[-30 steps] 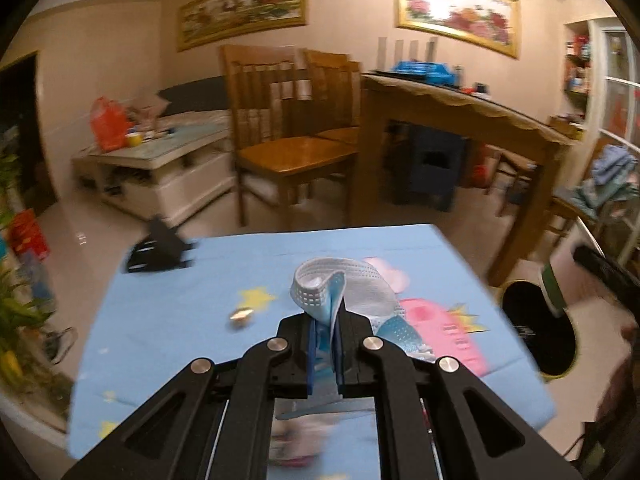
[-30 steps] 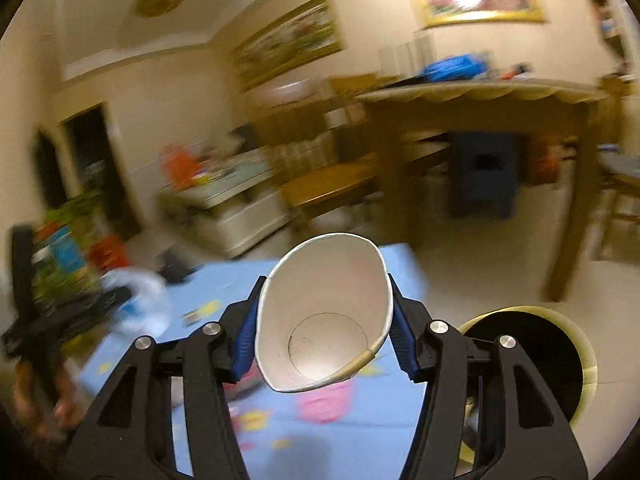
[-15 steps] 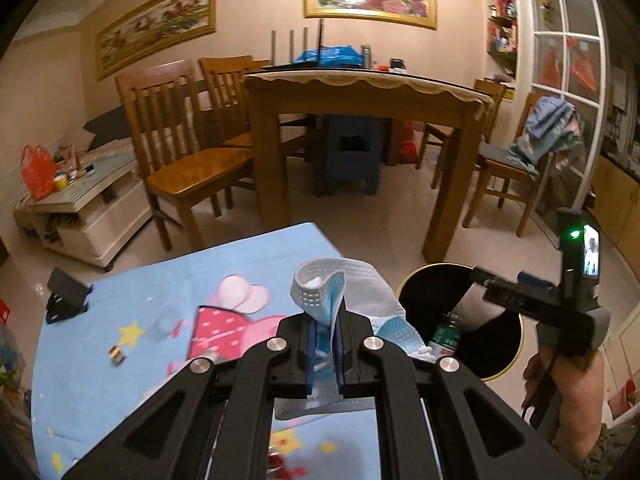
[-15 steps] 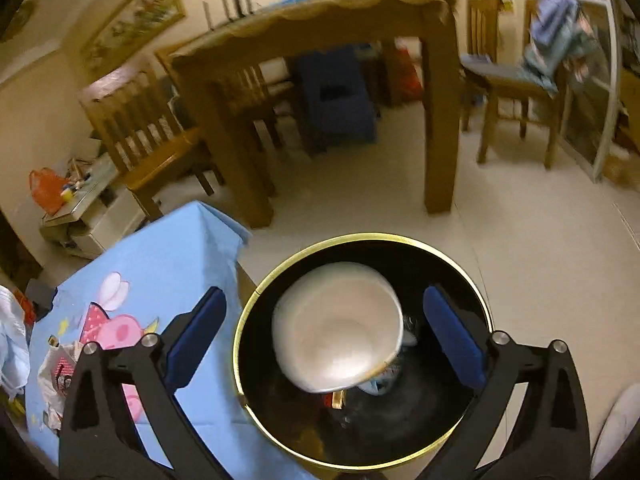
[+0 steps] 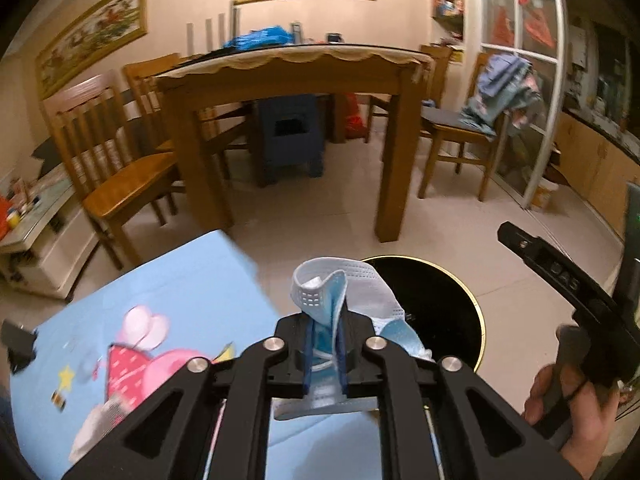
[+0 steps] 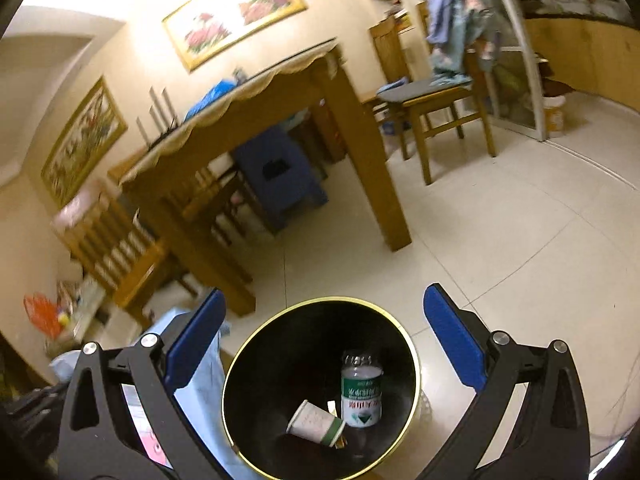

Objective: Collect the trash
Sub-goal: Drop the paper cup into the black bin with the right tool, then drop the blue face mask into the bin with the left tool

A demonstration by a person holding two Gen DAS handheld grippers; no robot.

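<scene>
The left claw (image 5: 324, 354) is clenched on a crumpled blue-and-white face mask (image 5: 340, 292), its blue pads (image 5: 308, 354) pressing the folded cloth from both sides; the jaws have just been opening a little, yet the mask is still pinched between them. The mask's free end curls up above the pads, near the right edge of the surface (image 5: 192, 292), which wears a light blue cloth with a pink cartoon print. Just right of that edge, on the tiled floor, stands a round black trash bin (image 5: 448, 304) with a gold rim.

The right claw (image 6: 324, 344) is released, jaws spread wide with nothing between them, and it hangs directly over the bin (image 6: 256, 360). At the bin's bottom a white paper cup (image 6: 316, 424) with a green band lies on its side, touching an upright clear bottle (image 6: 362, 388) with a green-and-white label. In the left wrist view a hand (image 5: 576, 408) holds the right tool at the far right. A wooden dining table (image 5: 288, 76) and chairs (image 5: 116, 168) stand farther back.
</scene>
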